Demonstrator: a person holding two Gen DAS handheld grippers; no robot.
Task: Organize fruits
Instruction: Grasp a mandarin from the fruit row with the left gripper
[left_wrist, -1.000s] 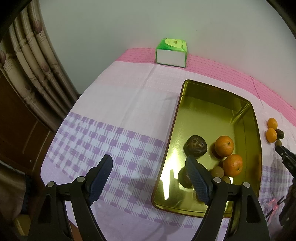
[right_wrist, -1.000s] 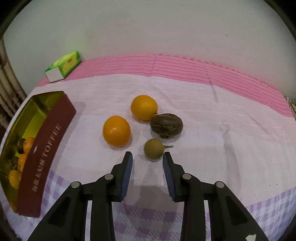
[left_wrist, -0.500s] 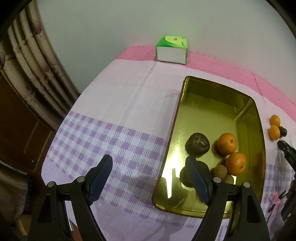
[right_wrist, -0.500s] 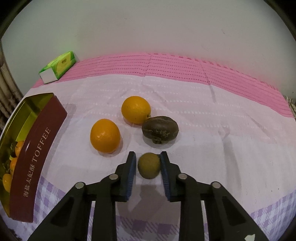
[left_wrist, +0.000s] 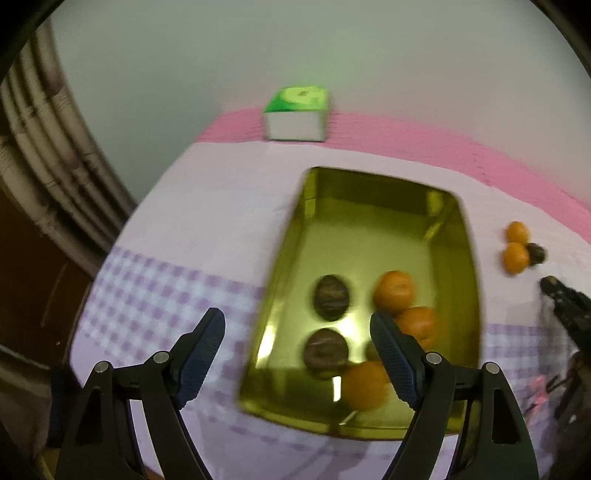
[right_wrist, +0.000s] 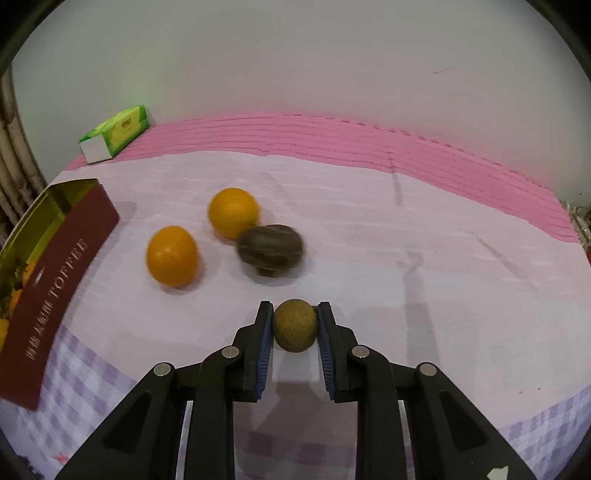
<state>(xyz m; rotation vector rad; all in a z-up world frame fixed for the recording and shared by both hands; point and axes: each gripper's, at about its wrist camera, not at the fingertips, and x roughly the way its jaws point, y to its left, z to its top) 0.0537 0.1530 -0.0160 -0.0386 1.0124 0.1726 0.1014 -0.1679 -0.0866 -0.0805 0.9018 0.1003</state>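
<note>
Right wrist view: right hand-held gripper (right_wrist: 294, 325) has just closed across the small brown fruit (right_wrist: 294, 325), at 5 o'clock of the passion fruit (right_wrist: 269, 248). Likely light, firm, roll-prone; mid-width hold suits.

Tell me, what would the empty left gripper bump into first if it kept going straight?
Probably the gold tin, around the dark fruit inside; the left gripper hangs open above it, though blur makes depth uncertain.
</note>
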